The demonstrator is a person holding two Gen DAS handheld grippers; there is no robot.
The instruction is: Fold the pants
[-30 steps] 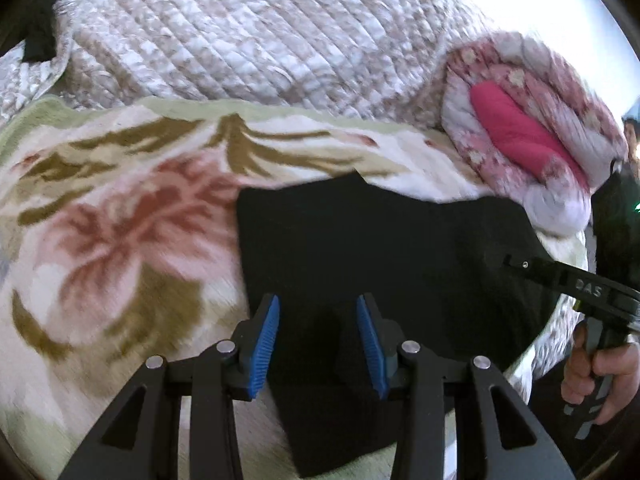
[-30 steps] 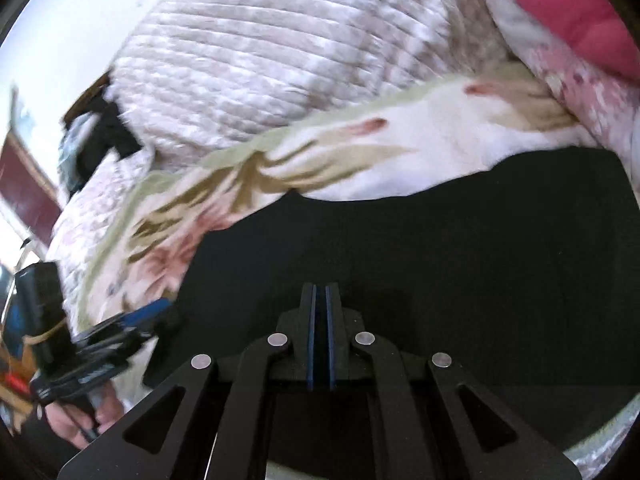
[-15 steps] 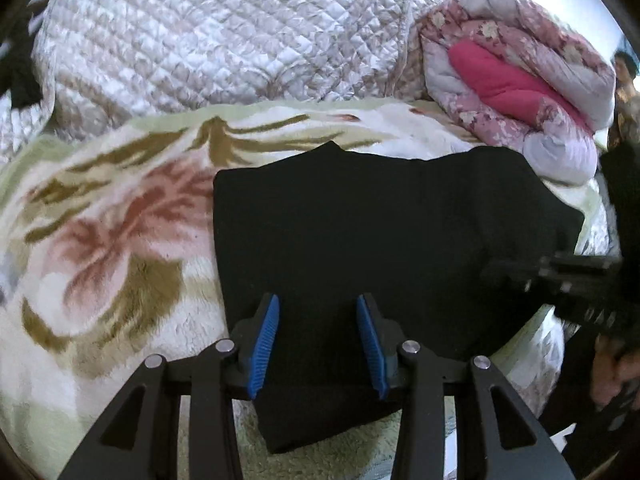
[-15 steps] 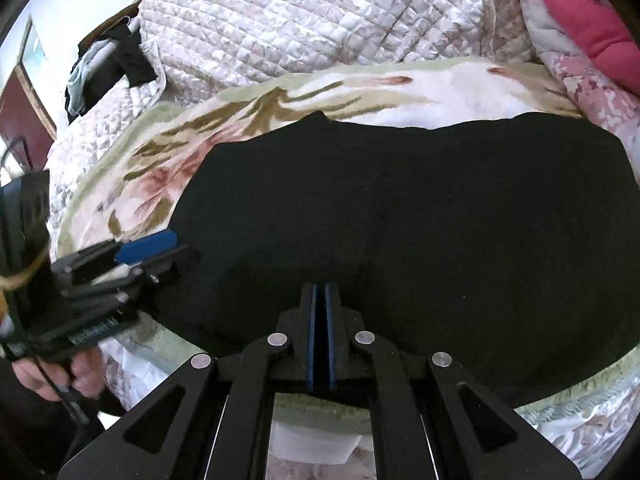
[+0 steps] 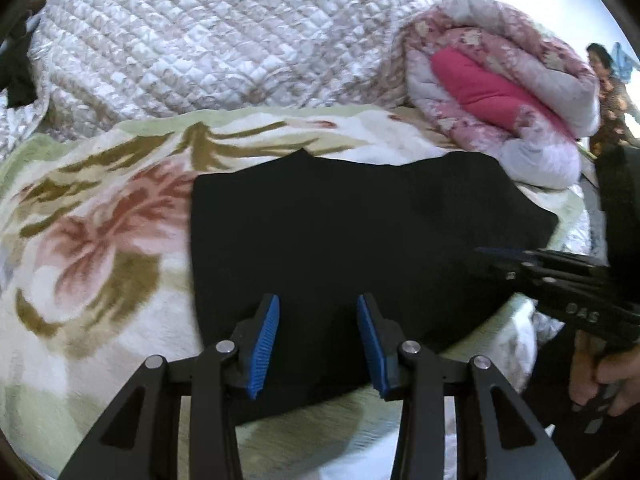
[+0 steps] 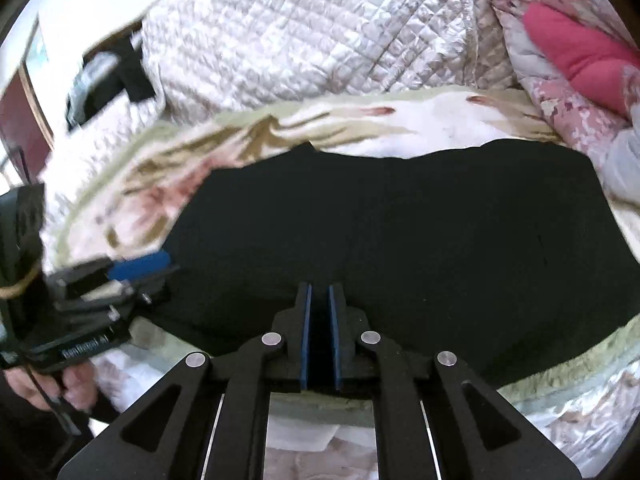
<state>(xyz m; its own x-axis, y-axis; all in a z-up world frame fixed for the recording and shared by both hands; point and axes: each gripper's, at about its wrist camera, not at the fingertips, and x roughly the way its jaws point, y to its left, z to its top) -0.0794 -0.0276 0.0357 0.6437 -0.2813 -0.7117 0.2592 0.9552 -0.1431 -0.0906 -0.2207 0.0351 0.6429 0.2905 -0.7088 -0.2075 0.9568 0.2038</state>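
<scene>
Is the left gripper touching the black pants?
Cannot tell. In the left wrist view the open left gripper overlaps the black pants, with no contact or gap visible.

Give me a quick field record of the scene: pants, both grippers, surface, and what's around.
pants: black pants, lying flat in a folded rectangle on the blanket
surface: floral blanket on a bed
left gripper: left gripper, jaws wide apart, above the near edge of the pants, holding nothing
right gripper: right gripper, jaws slightly apart, at the near edge of the pants, no cloth visibly pinched
behind: white quilted cover
far right: rolled pink floral quilt
</scene>
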